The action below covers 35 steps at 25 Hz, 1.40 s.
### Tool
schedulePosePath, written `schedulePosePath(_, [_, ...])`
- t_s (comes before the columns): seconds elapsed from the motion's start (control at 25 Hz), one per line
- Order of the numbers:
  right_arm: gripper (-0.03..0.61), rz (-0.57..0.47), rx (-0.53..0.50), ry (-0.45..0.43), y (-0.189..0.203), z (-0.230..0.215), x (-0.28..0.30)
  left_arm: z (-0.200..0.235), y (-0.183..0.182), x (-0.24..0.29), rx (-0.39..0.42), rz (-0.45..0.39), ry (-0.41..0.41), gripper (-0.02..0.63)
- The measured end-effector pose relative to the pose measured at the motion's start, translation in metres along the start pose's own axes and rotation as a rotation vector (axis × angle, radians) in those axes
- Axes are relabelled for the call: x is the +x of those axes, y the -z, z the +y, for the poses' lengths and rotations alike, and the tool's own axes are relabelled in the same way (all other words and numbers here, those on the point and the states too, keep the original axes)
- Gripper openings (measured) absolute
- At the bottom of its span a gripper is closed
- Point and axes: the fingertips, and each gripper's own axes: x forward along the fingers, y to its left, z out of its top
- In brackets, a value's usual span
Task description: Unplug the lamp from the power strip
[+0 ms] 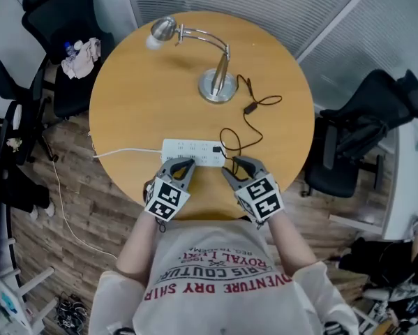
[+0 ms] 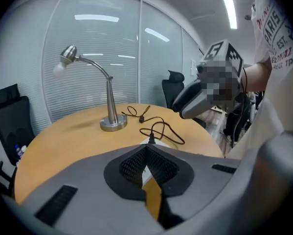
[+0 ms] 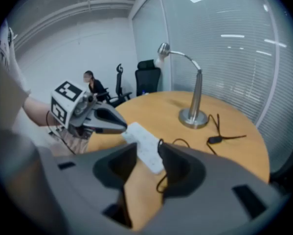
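Observation:
A silver desk lamp [image 1: 217,82] stands at the far side of the round wooden table [image 1: 139,103]. Its black cord [image 1: 249,114] loops down to a black plug [image 1: 217,149] seated in the right end of a white power strip [image 1: 188,151]. Just short of the strip's left half, my left gripper [image 1: 183,163] hovers with its jaws shut and nothing between them. My right gripper [image 1: 238,162] is open beside the plug, just right of the strip. In the right gripper view the strip's end [image 3: 144,143] and the cord show between the open jaws [image 3: 147,153], untouched.
The strip's white cable [image 1: 118,152] runs off the table's left edge to the floor. Black office chairs stand at the left [image 1: 62,26] and the right [image 1: 362,131]. Glass walls with blinds lie behind the table. A person [image 3: 92,84] sits far back.

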Motion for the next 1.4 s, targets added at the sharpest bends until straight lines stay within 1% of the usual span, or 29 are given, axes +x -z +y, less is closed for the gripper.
schedulePosePath(0.08, [0.179, 0.065, -0.042, -0.015, 0.007, -0.002, 0.014, -0.001, 0.016, 0.018, 0.051, 0.066, 0.045, 0.028])
schedulePosePath(0.16, [0.179, 0.120, -0.101, -0.012, 0.010, -0.007, 0.027, -0.001, 0.027, 0.035, 0.120, 0.119, 0.097, 0.028])
schedulePosePath(0.28, [0.179, 0.174, -0.163, -0.018, 0.013, -0.013, 0.046, -0.004, 0.041, 0.054, 0.211, 0.186, 0.183, 0.028])
schedulePosePath(0.44, [0.179, 0.260, -0.220, -0.052, 0.021, -0.017, 0.068, -0.004, 0.047, 0.071, 0.255, 0.221, 0.222, 0.028])
schedulePosePath(0.56, [0.179, 0.341, -0.284, -0.065, 0.031, -0.021, 0.081, -0.007, 0.051, 0.079, 0.259, 0.235, 0.240, 0.028])
schedulePosePath(0.72, [0.175, 0.407, -0.371, -0.080, 0.034, -0.026, 0.096, -0.005, 0.052, 0.083, 0.227, 0.233, 0.263, 0.028])
schedulePosePath(0.88, [0.144, 0.475, -0.450, -0.125, 0.043, -0.027, 0.108, -0.006, 0.052, 0.083, 0.178, 0.255, 0.297, 0.028])
schedulePosePath(0.92, [0.133, 0.492, -0.474, -0.130, 0.046, -0.027, 0.111, -0.006, 0.052, 0.083, 0.167, 0.262, 0.306, 0.028])
schedulePosePath(1.0, [0.089, 0.511, -0.530, -0.122, 0.048, -0.031, 0.114, -0.006, 0.052, 0.084, 0.160, 0.267, 0.314, 0.028])
schedulePosePath(1.04, [0.087, 0.516, -0.553, -0.120, 0.048, -0.032, 0.114, -0.006, 0.052, 0.084, 0.161, 0.267, 0.313, 0.028])
schedulePosePath(1.16, [0.081, 0.533, -0.573, -0.134, 0.049, -0.030, 0.113, -0.006, 0.052, 0.083, 0.167, 0.266, 0.311, 0.028])
schedulePosePath(1.28, [0.077, 0.565, -0.602, -0.150, 0.051, -0.029, 0.111, -0.007, 0.053, 0.082, 0.169, 0.274, 0.337, 0.028])
schedulePosePath(1.4, [0.074, 0.577, -0.608, -0.161, 0.053, -0.026, 0.109, -0.010, 0.054, 0.081, 0.178, 0.278, 0.360, 0.028])
